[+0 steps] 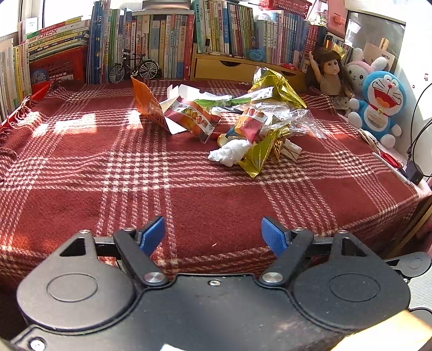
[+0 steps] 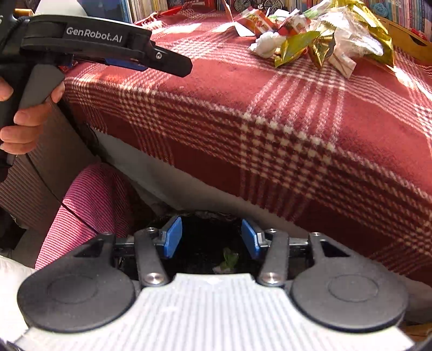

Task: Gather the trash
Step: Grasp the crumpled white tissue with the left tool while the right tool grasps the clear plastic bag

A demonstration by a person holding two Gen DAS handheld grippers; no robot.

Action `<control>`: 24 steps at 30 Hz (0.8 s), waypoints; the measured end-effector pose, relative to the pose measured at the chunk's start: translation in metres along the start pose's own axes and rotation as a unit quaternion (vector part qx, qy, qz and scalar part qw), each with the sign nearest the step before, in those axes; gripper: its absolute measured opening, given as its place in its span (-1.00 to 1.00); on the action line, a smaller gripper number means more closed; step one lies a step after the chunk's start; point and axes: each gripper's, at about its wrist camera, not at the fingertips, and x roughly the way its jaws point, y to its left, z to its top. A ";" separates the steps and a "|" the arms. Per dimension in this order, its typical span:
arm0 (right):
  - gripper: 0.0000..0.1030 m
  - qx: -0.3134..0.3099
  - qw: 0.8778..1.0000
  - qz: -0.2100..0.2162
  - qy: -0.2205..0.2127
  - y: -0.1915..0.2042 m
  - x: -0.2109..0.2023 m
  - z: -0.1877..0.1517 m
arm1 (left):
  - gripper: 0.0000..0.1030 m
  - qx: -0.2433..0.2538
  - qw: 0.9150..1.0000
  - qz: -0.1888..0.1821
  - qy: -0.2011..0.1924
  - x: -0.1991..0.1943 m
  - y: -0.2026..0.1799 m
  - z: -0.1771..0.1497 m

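Several wrappers [image 1: 251, 118] are heaped mid-worktop [image 1: 108, 175], judged light, crinkly and slippery; the crumpled tissue [image 1: 229, 154] is best pinched at its bulk. Both the left hand-held gripper [image 1: 213, 236] and right hand-held gripper [image 2: 212, 239] are held wide, empty.

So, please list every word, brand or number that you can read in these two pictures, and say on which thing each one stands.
"GenRobot.AI": white letters on the black body of the left gripper, seen from the right wrist view.
Book spines on the shelf: printed titles, too small and blurred to read.
Snack wrappers on the red plaid cloth: print visible, not readable.
White card behind the books, top left: faint print, unreadable.
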 end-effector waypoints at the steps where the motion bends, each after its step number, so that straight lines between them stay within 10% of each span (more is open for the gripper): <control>1: 0.28 0.002 1.000 -0.008 -0.019 -0.005 -0.008 0.009 | 0.50 -0.004 1.000 0.000 -0.006 0.002 0.001 0.007; 9: 0.33 0.037 0.986 -0.091 -0.134 -0.050 -0.047 0.066 | 0.36 -0.036 0.998 -0.028 -0.037 0.032 -0.002 0.061; 15: 0.31 0.107 0.972 -0.125 -0.169 -0.098 -0.038 0.101 | -0.13 0.007 1.000 -0.014 -0.019 0.070 -0.021 0.074; 24: 0.29 0.225 0.955 -0.075 -0.180 -0.156 -0.008 0.128 | -0.12 0.027 0.999 -0.035 -0.006 0.117 -0.033 0.084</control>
